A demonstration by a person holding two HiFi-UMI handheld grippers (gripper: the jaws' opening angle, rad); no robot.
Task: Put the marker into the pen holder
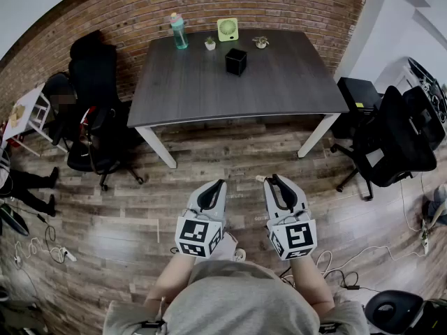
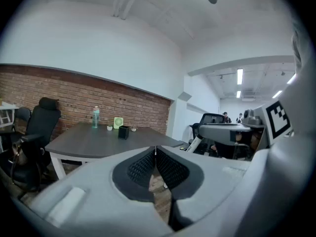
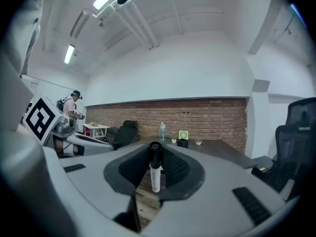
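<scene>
Our right claw [image 3: 155, 149] pinches the marker [image 3: 155, 174] so we can carry it to the pen holder [image 1: 236, 61] by the desk's [image 1: 293, 89] far edge, and our left claw [image 2: 156, 151] is closed on nothing.

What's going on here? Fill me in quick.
A person stands on the wooden floor, back from the table, with tongs in each hand. The right tongs are shut on a white marker with a black cap. The left tongs are shut with nothing between the jaws. The black pen holder stands on the table ahead, near a bottle and a small fan. The marker is not yet in the holder.
</scene>
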